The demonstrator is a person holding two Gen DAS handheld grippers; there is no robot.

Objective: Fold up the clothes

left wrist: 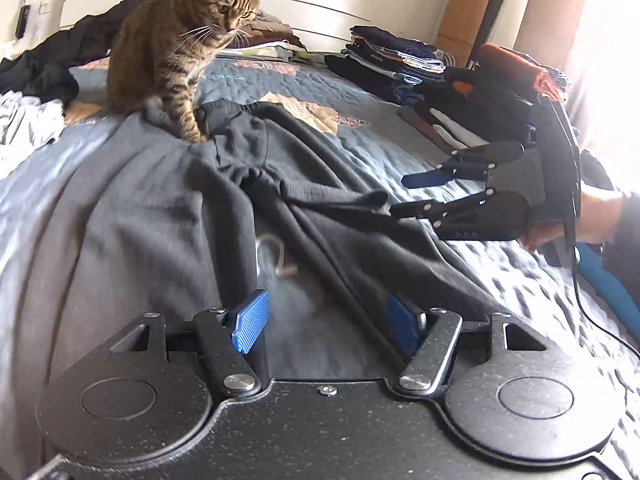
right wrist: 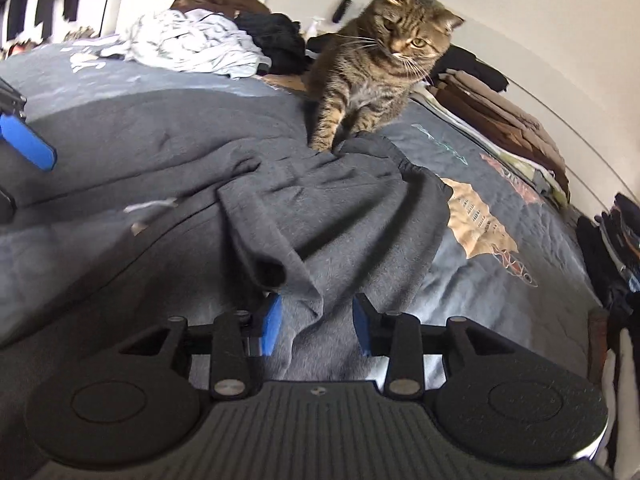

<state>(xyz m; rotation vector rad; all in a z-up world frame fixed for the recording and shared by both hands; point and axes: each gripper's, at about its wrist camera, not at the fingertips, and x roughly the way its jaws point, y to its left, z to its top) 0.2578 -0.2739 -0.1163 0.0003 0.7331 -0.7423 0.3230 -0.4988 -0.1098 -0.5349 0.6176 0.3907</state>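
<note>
Your left gripper [left wrist: 326, 320] stands spread, pads apart, with nothing pinched; the dark grey garment [left wrist: 168, 216] lies loose beneath and between them on the bed [left wrist: 60, 168]. Your right gripper [right wrist: 316, 326] is also parted, narrower. A fold of the same cloth sits between its pads, but they do not press on it. From the left wrist view, one of its fingers [left wrist: 416, 208] rests against a raised ridge of fabric, so that edge looks draped rather than gripped.

The garment is spread lengthwise away from you, probably so you can bring a side over the middle. Its far end is pinned, though: the cat [left wrist: 180, 48] sits there with a forepaw [right wrist: 322, 142] planted on the bunched cloth. Any pull toward you will likely drag against that weight and skew the fold, so you may need to work the near end only.

Finished pieces are stacked in a folded pile [left wrist: 400, 60] along the right of the bed, well apart from the garment, and an unsorted heap [right wrist: 192, 44] waits at the far left corner.
</note>
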